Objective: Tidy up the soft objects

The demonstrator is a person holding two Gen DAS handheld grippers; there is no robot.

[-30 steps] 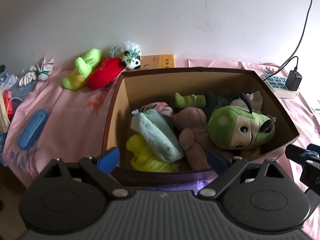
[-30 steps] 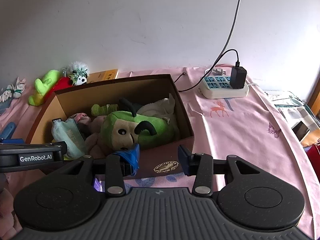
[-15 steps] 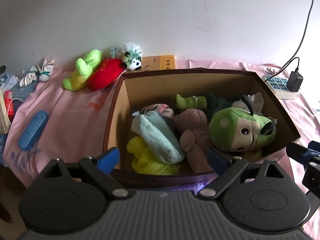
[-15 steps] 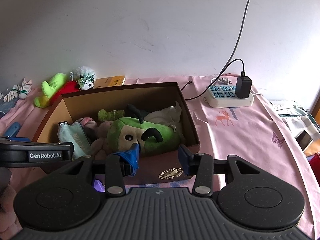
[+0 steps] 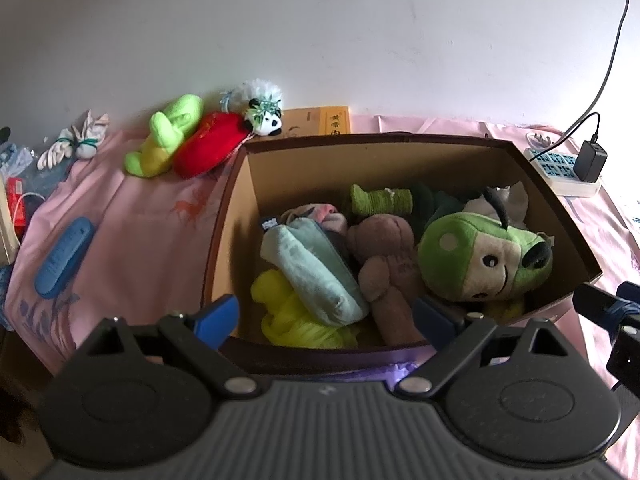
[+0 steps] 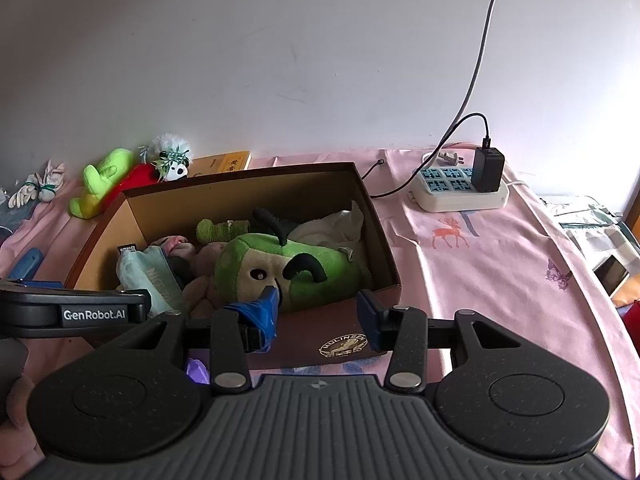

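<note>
A brown cardboard box [image 5: 228,232] [image 6: 376,224] on the pink cloth holds several soft toys: a green dog head [image 5: 484,256] [image 6: 280,268], a brown plush [image 5: 384,264], a pale blue plush [image 5: 312,272] and a yellow one [image 5: 288,312]. Outside, at the back left, lie a lime green plush [image 5: 168,136] [image 6: 100,180], a red plush [image 5: 208,144] and a small panda [image 5: 264,116] [image 6: 172,160]. My left gripper [image 5: 326,316] is open and empty at the box's near wall. My right gripper [image 6: 318,316] is open and empty at the box's near right corner.
A white power strip [image 6: 460,192] [image 5: 560,168] with a black charger and cable lies right of the box. A blue remote [image 5: 64,256] and white knotted gloves [image 5: 76,144] lie at the left. A yellow book [image 5: 320,122] leans behind the box by the white wall.
Both grippers have drawn back and risen a little from the box, so it sits lower and farther in each view. Both stay open and empty. The toys have not moved.
</note>
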